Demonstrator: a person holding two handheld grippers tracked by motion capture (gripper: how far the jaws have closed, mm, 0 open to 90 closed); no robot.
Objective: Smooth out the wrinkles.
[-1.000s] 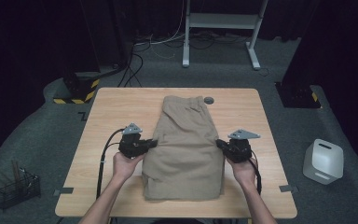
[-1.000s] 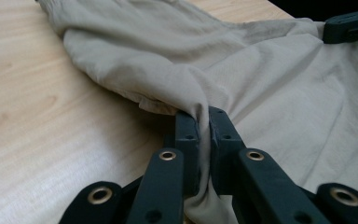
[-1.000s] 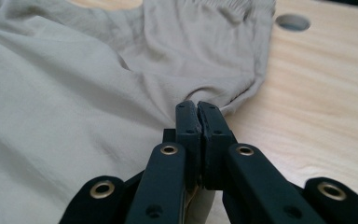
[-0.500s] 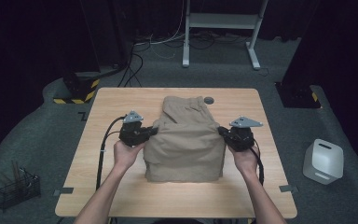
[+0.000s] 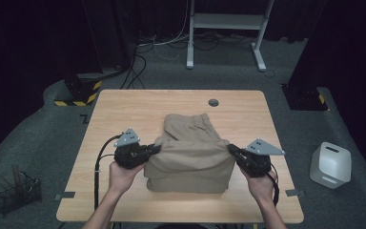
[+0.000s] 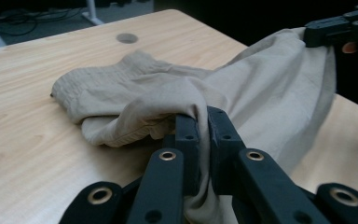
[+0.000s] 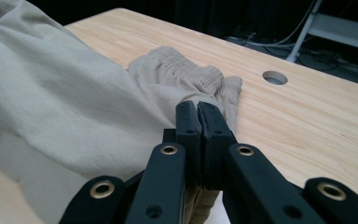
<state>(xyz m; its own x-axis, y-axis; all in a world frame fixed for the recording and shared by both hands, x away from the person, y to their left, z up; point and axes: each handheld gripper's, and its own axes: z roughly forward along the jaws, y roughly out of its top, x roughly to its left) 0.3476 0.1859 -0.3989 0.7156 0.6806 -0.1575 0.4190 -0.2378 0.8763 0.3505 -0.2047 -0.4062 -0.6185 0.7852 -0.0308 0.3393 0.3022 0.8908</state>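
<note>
Both hand-held grippers (image 5: 156,149) (image 5: 232,150) clamped shut

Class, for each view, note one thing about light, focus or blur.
High view: the table is lit, the room around it dark. Left gripper view: the shorts are sharp, the floor behind soft. Right gripper view: the near cloth is pale and bright, the cables behind blurred.

The shorts (image 5: 190,152) are matt beige woven cloth, soft and creased, with a gathered, ribbed waistband. The table (image 5: 124,109) is light wood with a fine straight grain and a smooth, faintly satin finish. The left gripper (image 6: 204,123) and right gripper (image 7: 197,112) are matt black plastic with brass-coloured rivets. The floor (image 5: 38,143) is rough grey carpet.
</note>
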